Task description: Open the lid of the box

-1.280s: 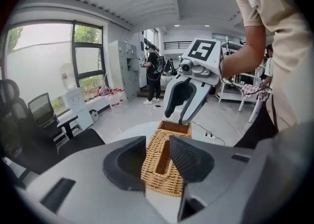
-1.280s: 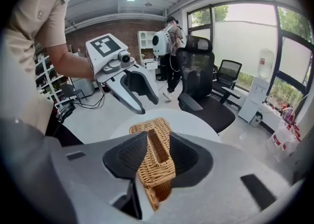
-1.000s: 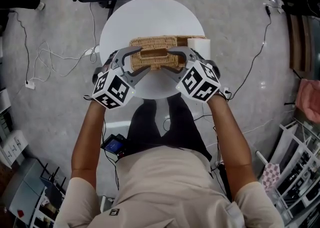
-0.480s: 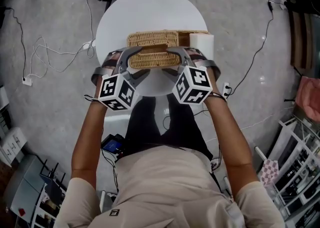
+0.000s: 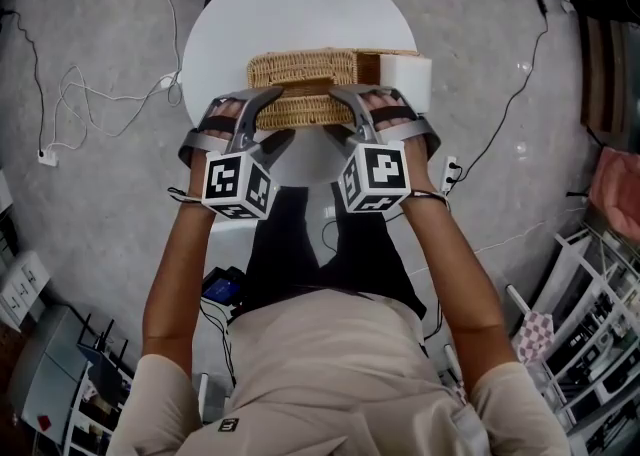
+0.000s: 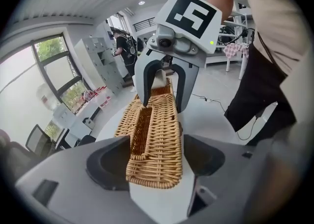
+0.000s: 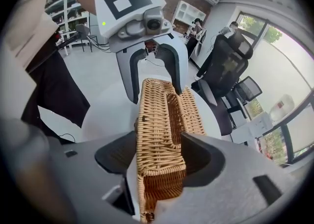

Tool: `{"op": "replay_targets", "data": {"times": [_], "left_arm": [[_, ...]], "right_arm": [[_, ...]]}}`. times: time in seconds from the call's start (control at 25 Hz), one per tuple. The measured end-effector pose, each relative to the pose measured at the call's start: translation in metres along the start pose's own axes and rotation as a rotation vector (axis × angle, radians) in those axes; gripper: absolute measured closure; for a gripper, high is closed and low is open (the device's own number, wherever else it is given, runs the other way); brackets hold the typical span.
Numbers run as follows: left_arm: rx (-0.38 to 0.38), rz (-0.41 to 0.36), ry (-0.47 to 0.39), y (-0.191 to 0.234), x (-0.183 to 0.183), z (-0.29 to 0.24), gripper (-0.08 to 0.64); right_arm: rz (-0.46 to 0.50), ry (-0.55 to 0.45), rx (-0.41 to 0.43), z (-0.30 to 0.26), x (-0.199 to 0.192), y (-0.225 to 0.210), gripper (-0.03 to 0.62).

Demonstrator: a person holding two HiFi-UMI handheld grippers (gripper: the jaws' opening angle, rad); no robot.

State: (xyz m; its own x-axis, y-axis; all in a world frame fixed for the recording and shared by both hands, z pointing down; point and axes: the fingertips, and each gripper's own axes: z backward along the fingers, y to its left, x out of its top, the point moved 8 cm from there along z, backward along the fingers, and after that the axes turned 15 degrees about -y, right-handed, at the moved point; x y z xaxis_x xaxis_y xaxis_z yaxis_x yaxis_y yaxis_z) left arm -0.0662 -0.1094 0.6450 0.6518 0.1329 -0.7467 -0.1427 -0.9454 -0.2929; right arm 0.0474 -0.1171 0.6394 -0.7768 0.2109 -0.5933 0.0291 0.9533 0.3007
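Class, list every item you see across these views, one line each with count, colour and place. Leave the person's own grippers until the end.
table: one, white, round, centre of the head view.
wicker lid: one, tan, slotted, on the table between both grippers.
wicker box: one, tan, on the table just behind the lid.
white block: one, white, at the box's right end.
cables: several, white and dark, on the grey floor.
office chair: one, black, near the table.
left gripper: one, grey, jaws open astride the lid's left end, having just been opening.
right gripper: one, grey, jaws open astride the lid's right end, having just been opening.
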Motion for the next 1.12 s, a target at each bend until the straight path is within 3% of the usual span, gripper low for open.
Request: {"op": "replay_targets", "data": {"times": [0.52,0.84,1.12], "left_arm": [[0.058,-0.034,-0.072,0.001,0.011,0.012,0.25],[0.112,-0.052,-0.131,0.013,0.034,0.025,0.255],[0.197,-0.04,-0.168,0.036,0.052,0.047,0.406]], "right_arm": [[0.046,-0.042,-0.098,0.031,0.019,-0.011,0.319],[0.064,-0.063,-0.146,0.054,0.03,-0.022,0.362],[0.072,-0.079,-0.17,0.066,0.043,-0.04,0.446]]}}
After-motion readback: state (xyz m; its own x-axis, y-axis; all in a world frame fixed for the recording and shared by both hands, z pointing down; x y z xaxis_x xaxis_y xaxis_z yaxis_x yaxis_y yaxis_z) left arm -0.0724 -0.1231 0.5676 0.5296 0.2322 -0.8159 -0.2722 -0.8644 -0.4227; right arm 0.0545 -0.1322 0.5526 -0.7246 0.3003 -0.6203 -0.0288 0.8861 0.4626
